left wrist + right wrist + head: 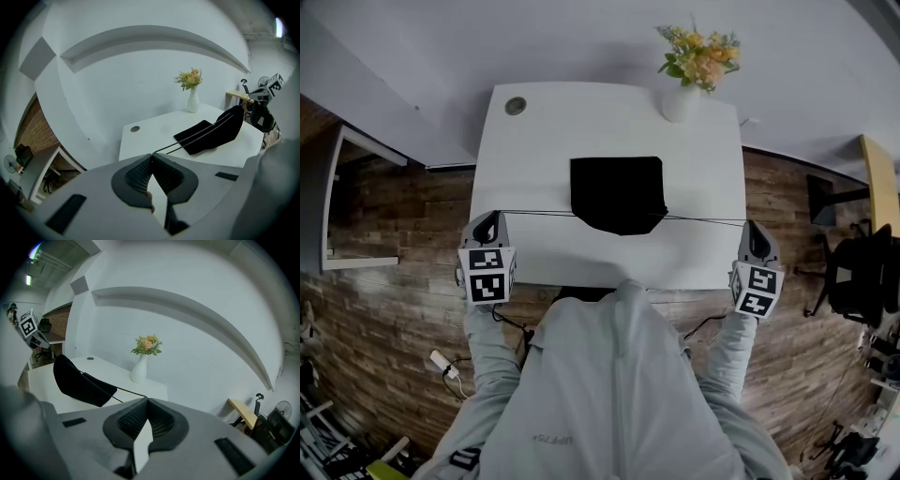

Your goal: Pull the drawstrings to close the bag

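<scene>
Evenly centred between left claw (492, 217) and right claw (750, 228), both clamped shut on taut drawstrings (534, 213): black bag (619, 194); pull axis sideways, outward.

The table (534, 141) looks like smooth, matt white laminate; the bag (619, 192) at its middle is soft black cloth, matt and plain; the drawstrings (534, 213) running from it towards the table's two near corners are thin dark cord; the vase (680, 103) at the table's far edge looks like smooth white ceramic; the floor (403, 234) around the table is wood-grain planking; the left gripper (151, 155) and right gripper (146, 399) have matt grey plastic shells, with dark, finely ribbed pads (138, 173).
</scene>
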Motion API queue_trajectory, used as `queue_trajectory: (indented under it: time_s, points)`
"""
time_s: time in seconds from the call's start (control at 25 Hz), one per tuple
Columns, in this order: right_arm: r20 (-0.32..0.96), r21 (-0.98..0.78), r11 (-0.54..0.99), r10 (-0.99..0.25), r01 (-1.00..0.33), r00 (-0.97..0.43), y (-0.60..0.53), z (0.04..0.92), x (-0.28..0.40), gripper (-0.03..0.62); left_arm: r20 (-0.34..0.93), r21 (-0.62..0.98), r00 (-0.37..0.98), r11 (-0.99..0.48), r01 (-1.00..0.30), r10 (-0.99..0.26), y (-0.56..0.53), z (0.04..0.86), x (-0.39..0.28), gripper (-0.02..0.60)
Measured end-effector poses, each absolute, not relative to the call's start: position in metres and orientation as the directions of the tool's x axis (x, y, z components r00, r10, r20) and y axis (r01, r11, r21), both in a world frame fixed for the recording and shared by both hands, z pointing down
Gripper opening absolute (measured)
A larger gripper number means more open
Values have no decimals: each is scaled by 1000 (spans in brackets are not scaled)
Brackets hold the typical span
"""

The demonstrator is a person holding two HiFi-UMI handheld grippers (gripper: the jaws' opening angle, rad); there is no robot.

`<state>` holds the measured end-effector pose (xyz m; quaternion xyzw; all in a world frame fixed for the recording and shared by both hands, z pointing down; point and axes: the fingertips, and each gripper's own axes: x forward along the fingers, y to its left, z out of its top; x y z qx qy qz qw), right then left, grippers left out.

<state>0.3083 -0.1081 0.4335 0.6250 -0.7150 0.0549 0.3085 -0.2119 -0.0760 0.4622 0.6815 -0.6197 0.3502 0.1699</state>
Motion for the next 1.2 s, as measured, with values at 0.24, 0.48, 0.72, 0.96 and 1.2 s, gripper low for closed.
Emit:
queue_trajectory:
  time_s: [0.24, 0.48, 0.72, 0.96, 1.2]
  points:
    - [508, 309, 214, -861, -927, -29, -108, 433, 310, 21, 688, -204, -21, -165, -965, -726, -73, 462, -216, 29]
    - [507, 308, 216, -862, -927, -33, -107, 432, 309, 21, 687, -206, -24, -163, -965, -726, -72, 461, -220, 29]
    - [501, 306, 211, -865, -928, -32, -104, 432, 311, 21, 679, -214, -20, -172, -962, -734, -71, 457, -218, 29]
    - [487, 254, 206, -871, -945, -59, -98, 430, 312, 21, 652, -170, 16, -167, -971, -758, -76, 447, -213, 29]
    - [460, 200, 266, -875, -943, -149, -104, 424, 291, 21, 629, -128, 69, -190, -973, -774, -87, 440, -200, 29]
